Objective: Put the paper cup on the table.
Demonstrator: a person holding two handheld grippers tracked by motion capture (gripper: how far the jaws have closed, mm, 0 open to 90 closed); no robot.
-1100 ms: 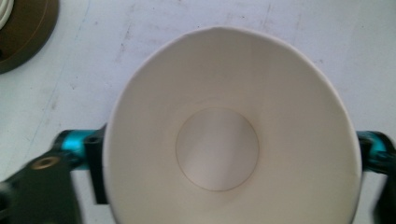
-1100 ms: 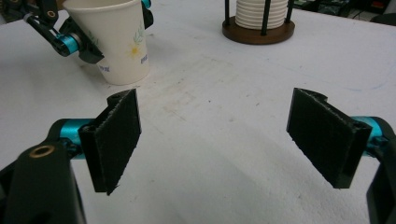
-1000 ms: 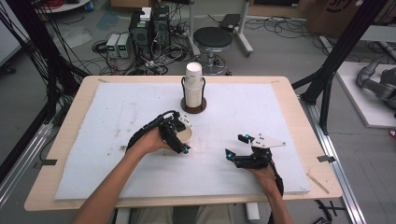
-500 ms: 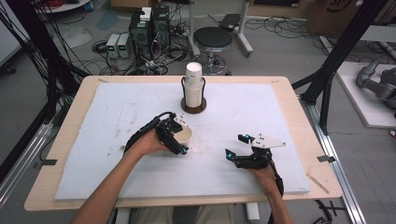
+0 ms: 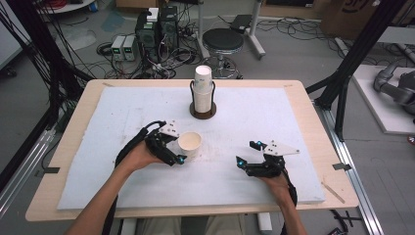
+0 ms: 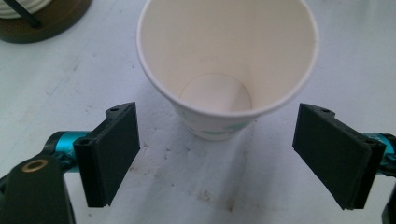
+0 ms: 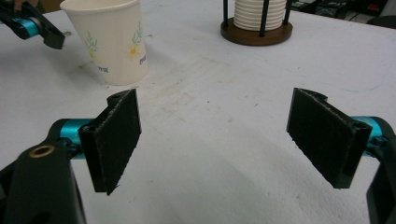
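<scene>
Paper cup (image 5: 190, 143) upright, empty, on white foam mat (image 5: 112, 117), centre-left. Left gripper (image 5: 177, 147) at cup's 9 o'clock, jaws spread wide, cup just ahead, no contact. Right gripper (image 5: 248, 153) at cup's 3 o'clock, well apart, jaws wide, holding nothing. Cup stack in holder (image 5: 202, 95) at cup's 12.

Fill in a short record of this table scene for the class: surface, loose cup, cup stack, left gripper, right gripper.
surface: white mat on a wooden table
loose cup: paper cup, upright, empty, flower print on its side
cup stack: stacked cups in a dark-based holder at the far middle
left gripper: left gripper, jaws open, apart from the cup's sides
right gripper: right gripper, jaws open, nothing between them
</scene>
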